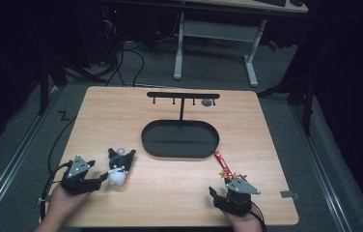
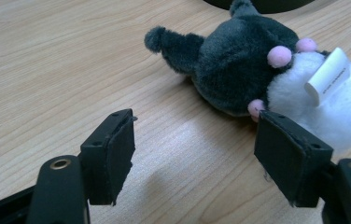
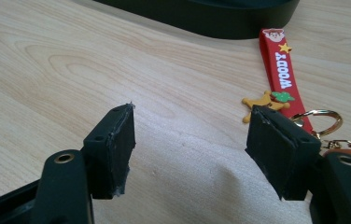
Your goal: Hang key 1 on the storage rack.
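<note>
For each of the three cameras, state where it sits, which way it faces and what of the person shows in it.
High view: above the person's side, facing forward and down on the table; both hands, left gripper, right gripper.
Left gripper view: rides that gripper, facing the plush toy; open jaws.
Right gripper view: rides that gripper, facing the red keychain; open jaws.
Shared: toy, keychain and black tray also show from above.

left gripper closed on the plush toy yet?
No: in the left gripper view the left gripper stands open over bare table, with the plush toy lying just beyond its right jaw.
</note>
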`<state>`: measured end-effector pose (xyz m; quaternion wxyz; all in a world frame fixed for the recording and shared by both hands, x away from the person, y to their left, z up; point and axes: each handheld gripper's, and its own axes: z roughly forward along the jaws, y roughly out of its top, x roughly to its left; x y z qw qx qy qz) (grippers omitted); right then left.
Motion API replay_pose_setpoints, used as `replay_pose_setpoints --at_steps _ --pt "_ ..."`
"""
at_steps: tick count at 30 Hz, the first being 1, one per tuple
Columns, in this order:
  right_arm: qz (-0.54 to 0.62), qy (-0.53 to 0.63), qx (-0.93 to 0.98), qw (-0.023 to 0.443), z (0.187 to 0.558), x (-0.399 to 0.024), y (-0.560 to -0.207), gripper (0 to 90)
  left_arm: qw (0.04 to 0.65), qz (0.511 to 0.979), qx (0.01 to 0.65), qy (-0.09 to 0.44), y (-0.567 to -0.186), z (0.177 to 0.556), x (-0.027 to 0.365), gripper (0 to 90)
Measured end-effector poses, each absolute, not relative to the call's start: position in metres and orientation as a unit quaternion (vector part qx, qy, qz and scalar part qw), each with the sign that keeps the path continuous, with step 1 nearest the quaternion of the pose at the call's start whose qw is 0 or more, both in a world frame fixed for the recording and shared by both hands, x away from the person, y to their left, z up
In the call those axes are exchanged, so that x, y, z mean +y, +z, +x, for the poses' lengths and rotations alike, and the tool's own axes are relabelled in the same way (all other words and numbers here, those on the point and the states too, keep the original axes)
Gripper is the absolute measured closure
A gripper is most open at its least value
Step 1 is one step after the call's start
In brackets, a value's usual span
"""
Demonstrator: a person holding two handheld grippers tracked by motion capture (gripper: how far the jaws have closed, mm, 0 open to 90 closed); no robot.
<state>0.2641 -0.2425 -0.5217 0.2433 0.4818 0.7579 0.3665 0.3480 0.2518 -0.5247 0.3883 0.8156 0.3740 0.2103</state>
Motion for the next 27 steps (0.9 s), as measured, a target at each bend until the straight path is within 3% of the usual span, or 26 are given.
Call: replay_pose_setpoints --at_steps 27 --pt "0.487 0.291 0.806 0.171 0.271 -0.240 -0.502 30.9 0.388 0.822 0.362 0.207 -0.525 0.346 0.251 28.2"
